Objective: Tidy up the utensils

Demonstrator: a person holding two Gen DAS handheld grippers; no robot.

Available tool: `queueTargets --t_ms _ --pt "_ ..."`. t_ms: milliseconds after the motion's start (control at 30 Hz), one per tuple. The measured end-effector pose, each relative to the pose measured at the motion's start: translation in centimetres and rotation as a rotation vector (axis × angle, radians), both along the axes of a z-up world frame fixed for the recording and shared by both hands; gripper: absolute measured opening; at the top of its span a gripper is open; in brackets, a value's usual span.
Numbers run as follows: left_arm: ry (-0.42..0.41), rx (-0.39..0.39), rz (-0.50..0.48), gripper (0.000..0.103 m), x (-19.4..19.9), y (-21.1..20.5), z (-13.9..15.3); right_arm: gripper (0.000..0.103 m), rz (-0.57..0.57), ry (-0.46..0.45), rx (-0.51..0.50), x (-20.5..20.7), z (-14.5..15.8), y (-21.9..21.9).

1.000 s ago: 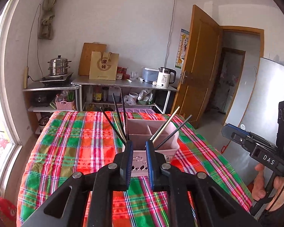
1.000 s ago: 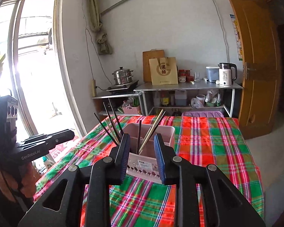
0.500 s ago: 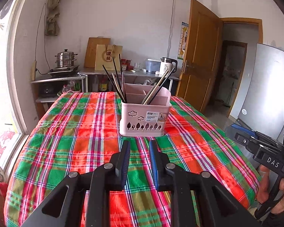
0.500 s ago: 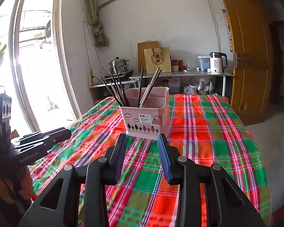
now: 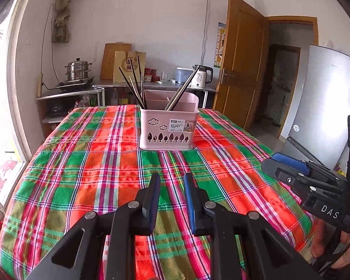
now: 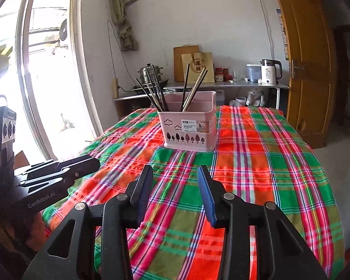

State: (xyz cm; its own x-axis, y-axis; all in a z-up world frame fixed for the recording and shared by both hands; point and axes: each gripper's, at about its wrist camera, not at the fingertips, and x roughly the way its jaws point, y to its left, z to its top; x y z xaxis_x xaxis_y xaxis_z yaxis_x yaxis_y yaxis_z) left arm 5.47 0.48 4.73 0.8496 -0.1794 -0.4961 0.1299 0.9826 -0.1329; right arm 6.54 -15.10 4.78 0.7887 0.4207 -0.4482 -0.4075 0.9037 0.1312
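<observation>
A: Where do the utensils stand?

B: In the pink basket, which sits upright on the plaid-covered worktop, toward its far end. One bunch of dark chopsticks leans left out of the left compartment; a second bunch leans right from a compartment further right. From the right wrist view the same basket shows both bunches fanning apart.

A: And the claws?

B: The left claw is parted by a narrow gap with nothing between its fingers, hanging over the near part of the cloth, well apart from the basket. The right claw is spread wider, also empty, over the near cloth.

A: Anything hard to read?

B: The divider walls inside the basket are mostly hidden by its front wall, so I cannot count compartments with confidence. The label on the front reads "BASKET"; the smaller print is too fine. In the left wrist view the other tool comes in at the right edge, cut off by the frame (a hand grips its handle low down, only partly seen). The kettle and steamer pot stand on the shelf behind.
</observation>
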Motion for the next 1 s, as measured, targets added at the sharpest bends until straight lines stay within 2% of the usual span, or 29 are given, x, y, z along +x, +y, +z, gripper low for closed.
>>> queueTargets --t_ms 1000 --pt "-0.005 0.025 0.03 0.02 0.03 0.1 -0.42 0.041 -0.009 0.006 -0.017 0.27 -0.42 0.1"
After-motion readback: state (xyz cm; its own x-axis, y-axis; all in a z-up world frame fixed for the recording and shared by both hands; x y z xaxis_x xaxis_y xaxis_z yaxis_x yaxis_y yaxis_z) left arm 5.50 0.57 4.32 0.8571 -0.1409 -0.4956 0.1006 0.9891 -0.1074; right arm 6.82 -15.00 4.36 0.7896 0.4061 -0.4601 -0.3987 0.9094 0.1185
